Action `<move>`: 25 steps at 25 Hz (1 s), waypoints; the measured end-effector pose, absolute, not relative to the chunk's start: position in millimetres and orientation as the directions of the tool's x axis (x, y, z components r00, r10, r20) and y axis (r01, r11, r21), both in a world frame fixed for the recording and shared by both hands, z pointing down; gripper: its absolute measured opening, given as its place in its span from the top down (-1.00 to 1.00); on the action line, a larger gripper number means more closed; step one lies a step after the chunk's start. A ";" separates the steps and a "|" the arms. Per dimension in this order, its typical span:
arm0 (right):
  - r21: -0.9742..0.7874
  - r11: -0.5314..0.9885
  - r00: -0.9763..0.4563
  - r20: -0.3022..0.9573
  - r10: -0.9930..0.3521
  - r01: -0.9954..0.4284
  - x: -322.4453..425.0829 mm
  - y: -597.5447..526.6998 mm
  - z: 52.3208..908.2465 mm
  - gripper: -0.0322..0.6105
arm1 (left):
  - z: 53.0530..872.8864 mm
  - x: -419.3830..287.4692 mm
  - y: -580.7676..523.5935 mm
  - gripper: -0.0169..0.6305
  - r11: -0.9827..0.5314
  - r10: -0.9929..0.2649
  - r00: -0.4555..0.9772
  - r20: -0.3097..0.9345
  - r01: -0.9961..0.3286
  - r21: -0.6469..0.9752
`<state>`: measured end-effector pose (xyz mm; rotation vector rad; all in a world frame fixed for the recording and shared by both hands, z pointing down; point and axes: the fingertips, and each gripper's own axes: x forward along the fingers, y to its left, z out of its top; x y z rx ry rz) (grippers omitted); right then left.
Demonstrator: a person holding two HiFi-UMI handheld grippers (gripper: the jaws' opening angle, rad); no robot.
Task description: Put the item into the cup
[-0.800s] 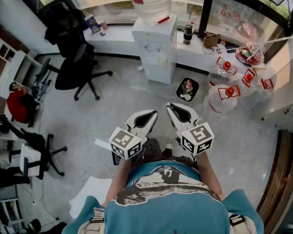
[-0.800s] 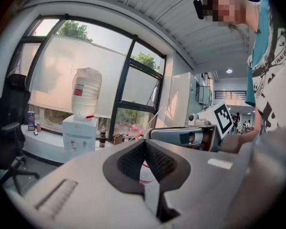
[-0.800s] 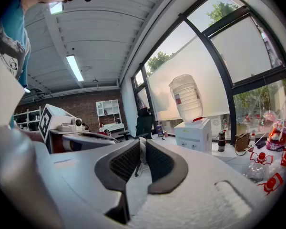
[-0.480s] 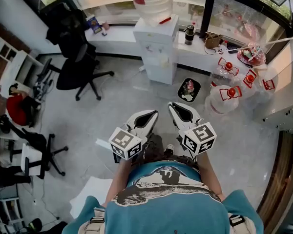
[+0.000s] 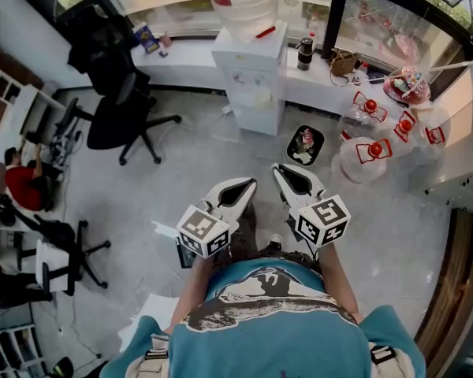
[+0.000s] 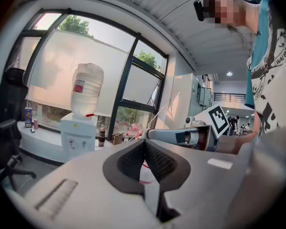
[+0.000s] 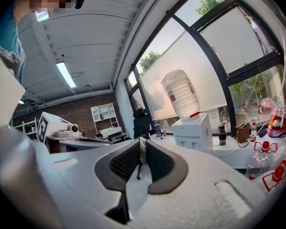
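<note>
Before the torso, left tool and right tool level, closed.

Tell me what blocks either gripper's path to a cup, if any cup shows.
No cup or item clearly shows. Left gripper and right gripper are shut, empty, over grey floor; white water dispenser stands ahead.

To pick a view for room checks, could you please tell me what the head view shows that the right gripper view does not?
Only the head view shows the black tray on the floor and the marker cube on the right gripper. Only the right gripper view shows the ceiling light and brick wall. Both show the water dispenser and the left gripper.
</note>
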<state>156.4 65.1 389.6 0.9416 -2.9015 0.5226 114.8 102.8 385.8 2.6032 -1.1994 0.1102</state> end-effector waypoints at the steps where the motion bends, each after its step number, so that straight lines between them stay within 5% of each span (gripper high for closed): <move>1: -0.303 0.758 -0.814 0.152 -0.560 -0.578 152.5 59.8 391.1 0.78 | 387.0 111.2 96.7 0.91 -0.619 -0.734 0.655 0.180 -0.754 0.219; 25: -0.355 0.602 -0.695 0.262 -0.670 -0.715 21.2 -109.6 412.3 0.78 | 395.8 -36.7 -87.6 0.91 -0.725 -0.601 0.770 0.217 -0.638 0.259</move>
